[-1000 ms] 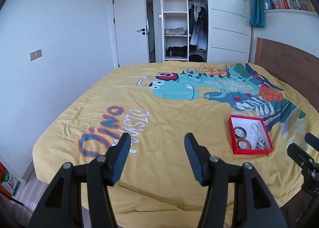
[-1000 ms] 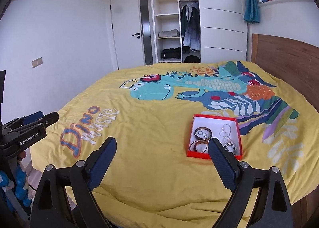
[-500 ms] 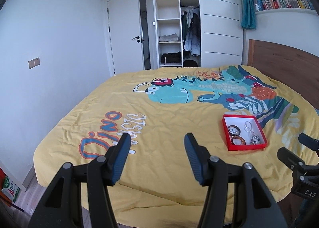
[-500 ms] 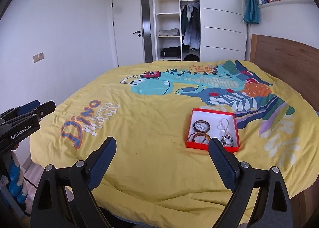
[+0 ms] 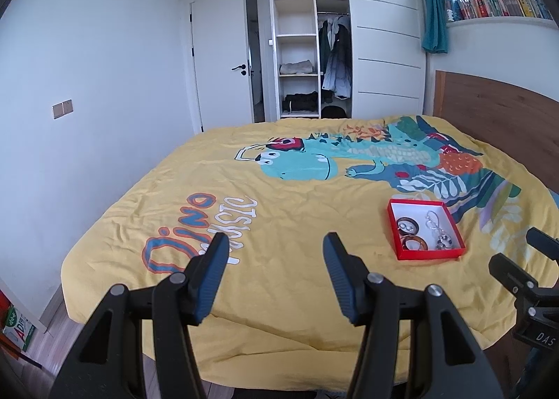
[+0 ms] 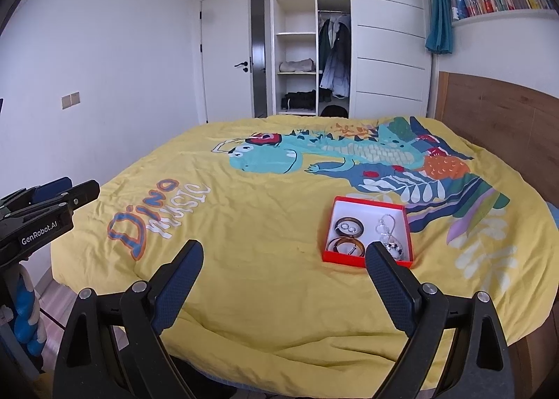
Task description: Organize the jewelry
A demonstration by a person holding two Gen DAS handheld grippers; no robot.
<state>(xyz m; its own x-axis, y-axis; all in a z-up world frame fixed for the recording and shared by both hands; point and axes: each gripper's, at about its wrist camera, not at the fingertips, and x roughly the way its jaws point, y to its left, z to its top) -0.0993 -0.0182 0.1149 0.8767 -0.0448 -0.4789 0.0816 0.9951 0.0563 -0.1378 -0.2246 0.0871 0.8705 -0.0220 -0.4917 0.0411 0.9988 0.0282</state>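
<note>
Both black two-finger grippers, left gripper and right gripper, spread wide, empty. Risk: tipping shallow red cardboard jewelry box, lower right, on soft yellow quilt.

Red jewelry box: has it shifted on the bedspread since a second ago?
No. The red jewelry box sits at the same spot below the white leaf print on the bedspread; only the cameras moved.

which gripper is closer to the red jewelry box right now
Right. The right gripper hangs just short of the red jewelry box; the left gripper sits farther off to its left.
</note>
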